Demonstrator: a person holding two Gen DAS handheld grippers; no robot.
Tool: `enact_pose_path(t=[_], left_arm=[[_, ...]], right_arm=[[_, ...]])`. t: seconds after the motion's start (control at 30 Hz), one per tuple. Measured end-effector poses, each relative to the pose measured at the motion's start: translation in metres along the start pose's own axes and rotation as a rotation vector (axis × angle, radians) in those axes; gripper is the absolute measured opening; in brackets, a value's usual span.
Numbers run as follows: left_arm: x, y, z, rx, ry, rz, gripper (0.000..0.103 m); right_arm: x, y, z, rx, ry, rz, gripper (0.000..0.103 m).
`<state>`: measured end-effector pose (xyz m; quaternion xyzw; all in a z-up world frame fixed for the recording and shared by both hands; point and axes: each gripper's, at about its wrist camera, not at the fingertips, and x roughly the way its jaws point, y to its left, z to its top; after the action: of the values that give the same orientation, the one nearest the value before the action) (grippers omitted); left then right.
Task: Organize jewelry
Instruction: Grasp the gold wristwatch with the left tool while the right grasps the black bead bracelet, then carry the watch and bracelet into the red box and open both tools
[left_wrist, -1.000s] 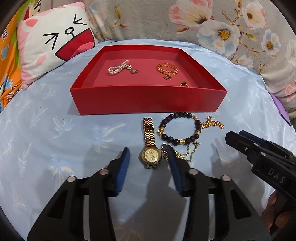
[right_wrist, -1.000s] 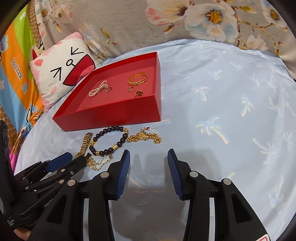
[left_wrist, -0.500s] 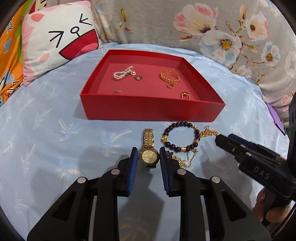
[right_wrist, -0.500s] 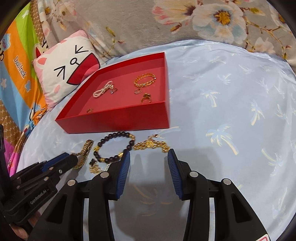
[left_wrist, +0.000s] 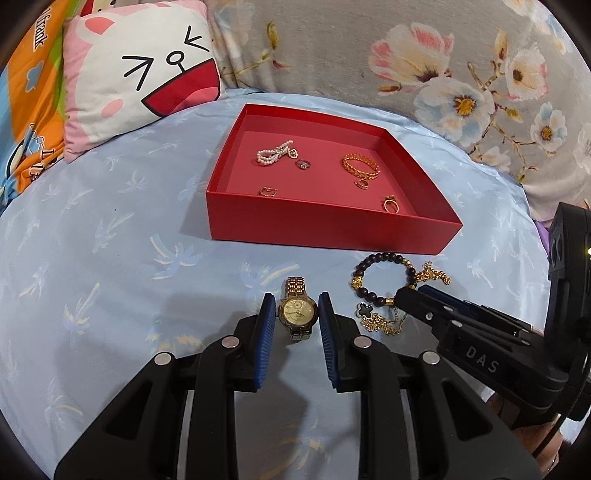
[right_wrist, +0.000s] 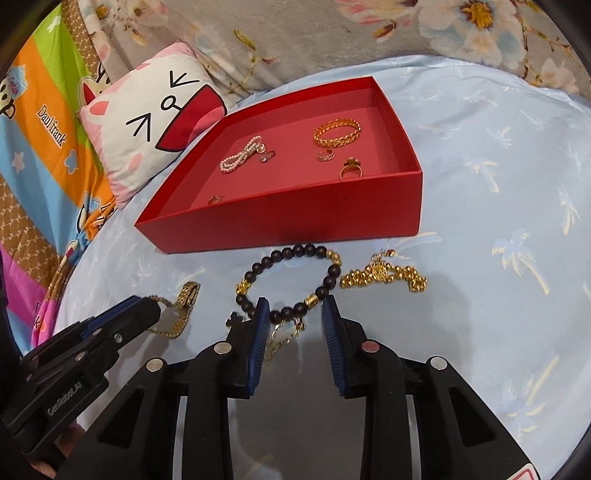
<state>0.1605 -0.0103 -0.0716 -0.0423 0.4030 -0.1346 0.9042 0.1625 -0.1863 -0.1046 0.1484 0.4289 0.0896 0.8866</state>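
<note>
A red tray on the blue sheet holds a pearl bracelet, a gold bangle and several rings. In front of it lie a gold watch, a dark bead bracelet, a gold chain and a thin clover chain. My left gripper is shut on the watch's case, pads touching both sides. My right gripper is open, its pads straddling the near arc of the bead bracelet.
A cat-face pillow leans at the back left. A floral blanket runs along the back. A bright cartoon sheet lies at the left. The blue palm-print sheet stretches to the right of the tray.
My left gripper has closed from wide open onto the watch. My right gripper has moved left from the gold chain to the bead bracelet and narrowed slightly.
</note>
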Motion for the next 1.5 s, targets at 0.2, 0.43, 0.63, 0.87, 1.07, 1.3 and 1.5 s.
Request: enact_pose_path(t=[0.2, 0.43, 0.63, 0.87, 1.07, 1.3, 1.5], left_arm=[[0.0, 0.003, -0.001, -0.002, -0.001, -0.004, 0.023], [0.002, 0.006, -0.001, -0.01, 0.004, -0.007, 0.023], [-0.001, 0.007, 0.0, -0.012, -0.001, -0.007, 0.023], [-0.019, 0.005, 0.011, -0.01, -0.025, -0.016, 0.023], [-0.044, -0.004, 0.034, 0.008, -0.053, -0.055, 0.023], [-0.059, -0.017, 0.083, 0.06, -0.111, -0.087, 0.023], [-0.04, -0.023, 0.131, 0.094, -0.149, -0.081, 0.023]], right_arm=[[0.01, 0.004, 0.008, 0.009, -0.003, -0.023, 0.023], [0.015, 0.006, 0.013, 0.0, -0.013, -0.078, 0.008], [0.004, 0.002, 0.012, 0.007, -0.04, -0.075, 0.007], [-0.035, 0.011, 0.018, -0.028, -0.107, -0.064, 0.007], [-0.071, 0.021, 0.035, -0.064, -0.173, -0.058, 0.007], [-0.089, 0.029, 0.07, -0.112, -0.221, -0.044, 0.007], [-0.063, 0.04, 0.112, -0.155, -0.226, -0.051, 0.007]])
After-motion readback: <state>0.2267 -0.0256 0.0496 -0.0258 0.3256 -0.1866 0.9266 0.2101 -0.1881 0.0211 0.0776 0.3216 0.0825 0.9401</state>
